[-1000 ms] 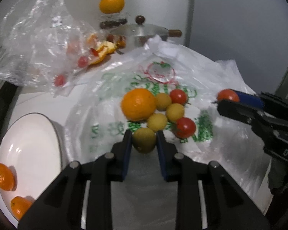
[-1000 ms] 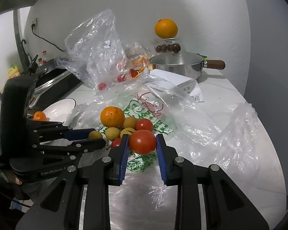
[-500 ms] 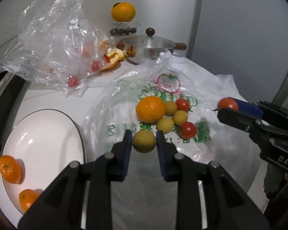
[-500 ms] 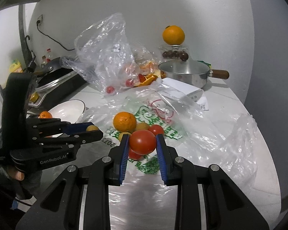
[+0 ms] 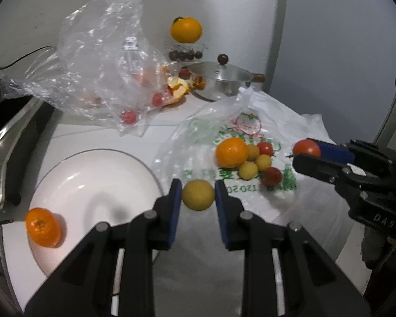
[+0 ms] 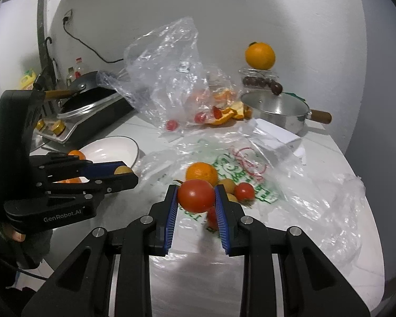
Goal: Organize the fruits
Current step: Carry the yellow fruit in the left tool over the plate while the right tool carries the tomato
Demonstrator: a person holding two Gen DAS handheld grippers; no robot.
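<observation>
Both fruits lifted: yellow fruit [image 5: 198,195] in left jaws, tomato [image 6: 196,196] in right.

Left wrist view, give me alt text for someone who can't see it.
The left gripper pinches a yellow fruit above the counter, beside a white plate holding a tangerine. The right gripper holds a tomato near loose fruit on a printed bag.
</observation>
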